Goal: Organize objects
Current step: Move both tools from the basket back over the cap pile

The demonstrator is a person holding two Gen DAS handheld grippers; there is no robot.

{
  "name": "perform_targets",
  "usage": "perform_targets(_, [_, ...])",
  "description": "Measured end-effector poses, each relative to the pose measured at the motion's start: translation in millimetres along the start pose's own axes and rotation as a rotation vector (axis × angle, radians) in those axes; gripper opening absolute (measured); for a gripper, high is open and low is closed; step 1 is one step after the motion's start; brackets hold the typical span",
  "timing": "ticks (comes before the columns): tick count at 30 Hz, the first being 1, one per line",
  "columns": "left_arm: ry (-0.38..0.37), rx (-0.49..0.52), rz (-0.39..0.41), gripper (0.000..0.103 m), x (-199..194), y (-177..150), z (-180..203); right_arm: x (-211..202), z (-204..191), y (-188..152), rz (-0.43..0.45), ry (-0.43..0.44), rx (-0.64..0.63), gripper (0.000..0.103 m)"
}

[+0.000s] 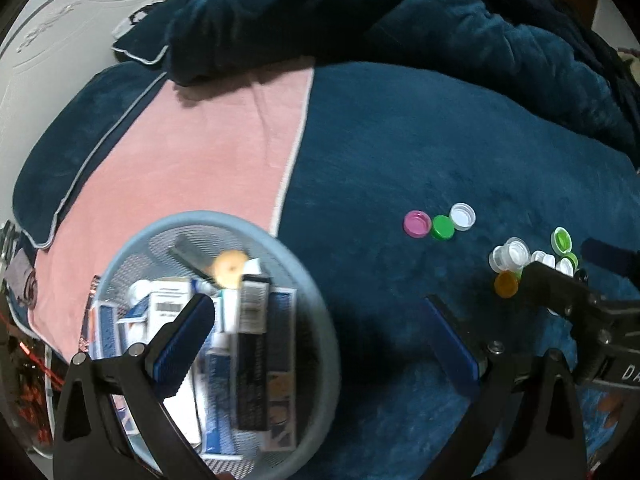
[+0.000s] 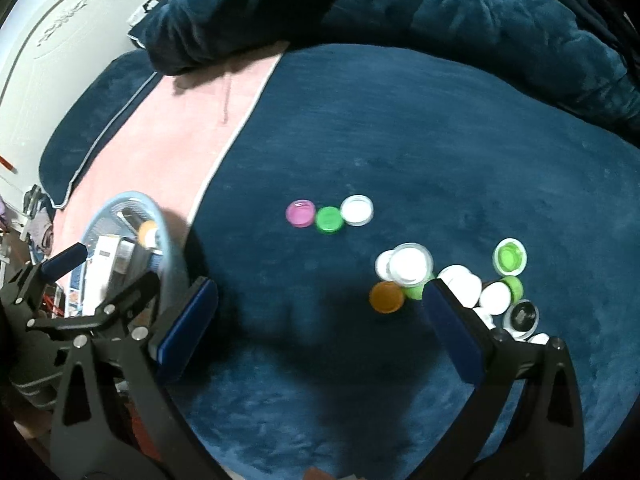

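A light-blue mesh basket [image 1: 320, 312] holds several boxes and tubes, among them a black box [image 1: 252, 352], and an orange cap [image 1: 230, 266]. My left gripper [image 1: 320, 320] hangs open above the basket's right side, holding nothing. On the blue blanket lie a pink cap [image 2: 300, 213], a green cap [image 2: 329, 219] and a white cap [image 2: 357, 210] in a row. A pile of caps [image 2: 460, 280] lies to the right, with an orange one [image 2: 386, 297]. My right gripper [image 2: 320, 320] is open and empty, its right finger [image 2: 452, 324] beside the pile.
A pink towel [image 1: 192, 152] lies behind the basket. A bunched blue blanket [image 1: 360, 12] rises at the back. The basket [image 2: 168, 236] and the left gripper [image 2: 64, 260] show at the left of the right wrist view.
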State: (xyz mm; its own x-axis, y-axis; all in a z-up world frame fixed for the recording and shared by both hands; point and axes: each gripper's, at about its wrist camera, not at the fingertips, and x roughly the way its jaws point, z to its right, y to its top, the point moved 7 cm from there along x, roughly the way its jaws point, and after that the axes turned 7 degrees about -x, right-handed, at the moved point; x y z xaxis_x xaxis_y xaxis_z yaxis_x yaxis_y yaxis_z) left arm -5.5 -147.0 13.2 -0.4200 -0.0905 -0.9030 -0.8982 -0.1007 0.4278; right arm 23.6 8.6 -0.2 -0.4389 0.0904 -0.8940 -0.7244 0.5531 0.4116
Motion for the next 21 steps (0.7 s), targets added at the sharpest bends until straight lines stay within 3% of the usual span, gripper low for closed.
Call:
perform_targets(5, [-0.016,0.011,-0.029,0.102,16.8,3.7,14.1,12.3,20.7,3.5,-0.035,-0.028,-0.025,0.103])
perform_targets(15, [-0.02,0.094,-0.076,0.102,60.6,24.3,56.7,47.1,71.5,13.9,-0.085,-0.016,0.175,0.103])
perform_targets(21, [-0.009,0.152,-0.142,0.097,100.0,31.7,72.5,65.7,87.1,25.5,-0.105,-0.034,0.206,0.103])
